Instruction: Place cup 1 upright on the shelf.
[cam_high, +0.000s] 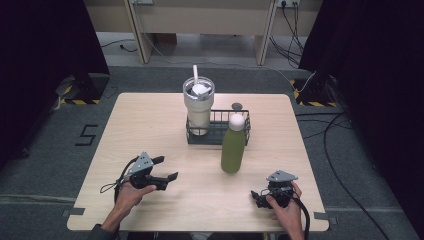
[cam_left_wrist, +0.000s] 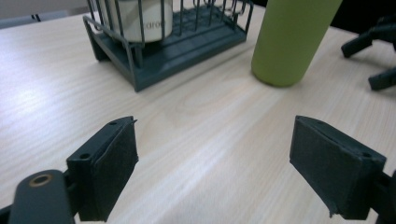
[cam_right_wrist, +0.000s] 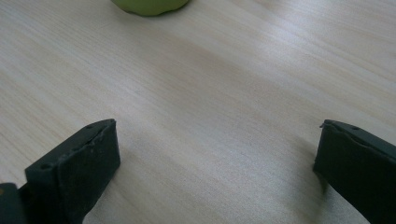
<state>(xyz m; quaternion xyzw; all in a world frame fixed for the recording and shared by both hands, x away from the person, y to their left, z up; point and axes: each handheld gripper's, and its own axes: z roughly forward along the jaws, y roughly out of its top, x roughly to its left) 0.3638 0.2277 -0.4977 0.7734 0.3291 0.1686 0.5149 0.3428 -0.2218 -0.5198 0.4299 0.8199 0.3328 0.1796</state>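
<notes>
Resting low at the bottom of the high view, the left gripper (cam_high: 167, 168) and the right gripper (cam_high: 257, 196) both sit on the pale wooden table (cam_high: 150, 125) with jaws spread wide and nothing between them. Just above them, near the frame's centre, stands the tall matte green bottle with a white round cap (cam_high: 233, 143), upright, its long axis vertical, free on the tabletop just in front of the dark wire basket (cam_high: 218, 131). In the left gripper view the bottle (cam_left_wrist: 292, 39) rises at upper right, ahead of the open pads; in the right gripper view only its green base (cam_right_wrist: 149, 5) peeks in at the top edge. It looks roughly midway between the grippers, perhaps slightly nearer the right. Farthest back, the cream tumbler with a white straw (cam_high: 198, 105) stands inside the basket's left half.
</notes>
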